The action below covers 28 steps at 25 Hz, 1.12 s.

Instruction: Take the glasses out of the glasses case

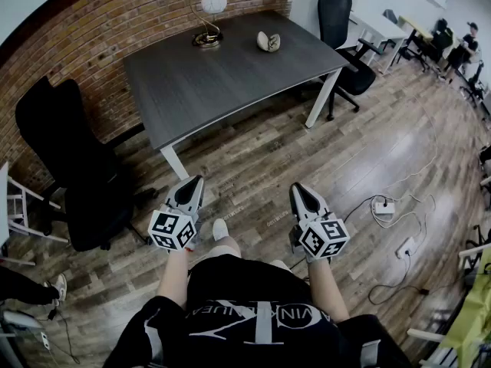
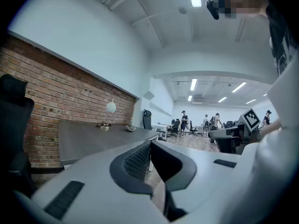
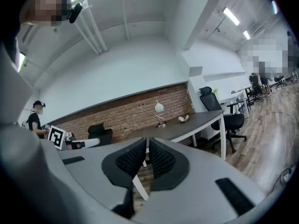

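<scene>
A small beige glasses case lies on the far part of the dark grey table, and it looks open like a shell. It also shows small in the left gripper view as the case and in the right gripper view as the case. No glasses can be made out at this distance. My left gripper and right gripper hang close to my body over the wooden floor, well short of the table. Both are shut with nothing in them: left gripper, right gripper.
A table lamp with a white globe stands at the table's back, left of the case. A black chair sits at the left, an office chair beyond the table's right end. Power strips and cables lie on the floor at right.
</scene>
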Motion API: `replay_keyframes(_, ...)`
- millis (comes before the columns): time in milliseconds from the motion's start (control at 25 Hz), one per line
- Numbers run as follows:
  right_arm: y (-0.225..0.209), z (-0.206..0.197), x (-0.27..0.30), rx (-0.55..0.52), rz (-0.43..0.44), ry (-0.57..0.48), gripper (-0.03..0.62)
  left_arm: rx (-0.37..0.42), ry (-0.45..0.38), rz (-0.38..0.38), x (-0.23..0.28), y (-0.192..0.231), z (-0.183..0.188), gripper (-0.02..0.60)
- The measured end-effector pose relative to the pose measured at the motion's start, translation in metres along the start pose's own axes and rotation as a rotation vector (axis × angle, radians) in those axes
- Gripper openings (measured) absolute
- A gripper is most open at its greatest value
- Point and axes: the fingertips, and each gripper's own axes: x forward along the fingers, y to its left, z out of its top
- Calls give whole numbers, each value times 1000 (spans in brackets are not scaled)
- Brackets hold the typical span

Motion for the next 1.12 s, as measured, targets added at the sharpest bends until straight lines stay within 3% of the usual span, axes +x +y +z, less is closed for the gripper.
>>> replay_keyframes(360, -30, 21, 70, -14, -12, -26, 37, 30, -13, -35, 75, 38, 15, 17)
replay_keyframes(560, -42, 24, 115, -30, -13, 8, 37, -2, 3, -59, 124, 63, 15, 17)
replay_keyframes(1120, -78, 40, 217, -4, -62, 15, 38, -4, 51, -143, 230, 121, 26, 17)
